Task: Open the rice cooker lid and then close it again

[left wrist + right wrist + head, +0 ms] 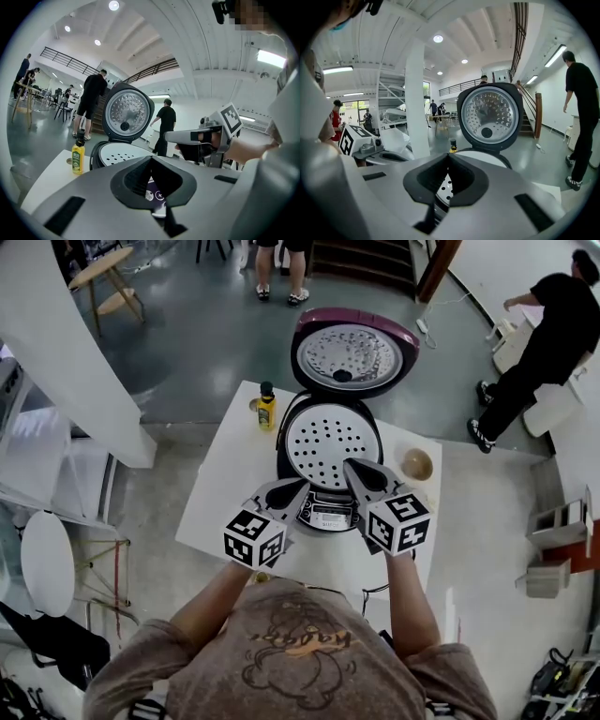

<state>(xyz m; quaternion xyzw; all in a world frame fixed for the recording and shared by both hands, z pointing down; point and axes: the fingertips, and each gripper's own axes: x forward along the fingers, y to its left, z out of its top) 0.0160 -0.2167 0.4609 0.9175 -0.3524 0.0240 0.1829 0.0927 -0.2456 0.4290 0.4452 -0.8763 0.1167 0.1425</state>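
Head view, rice cooker lid standing open, underside facing person.

L gripper & R gripper side by side, jaws together, tips fwd & slightly down; forearms bare.

White worktop, standing on a grey floor. Carries a rice cooker with its lid raised, just ahead of the left hand-held gripper and the right hand-held gripper. Holds a yellow bottle with a dark cap, upright, ahead and to the left of the left hand-held gripper, just beside the cooker. Bears a small round thing right by the bottle, too small to identify. Keeps a tan bowl to the right of the right hand-held gripper, near the cooker but apart from it.
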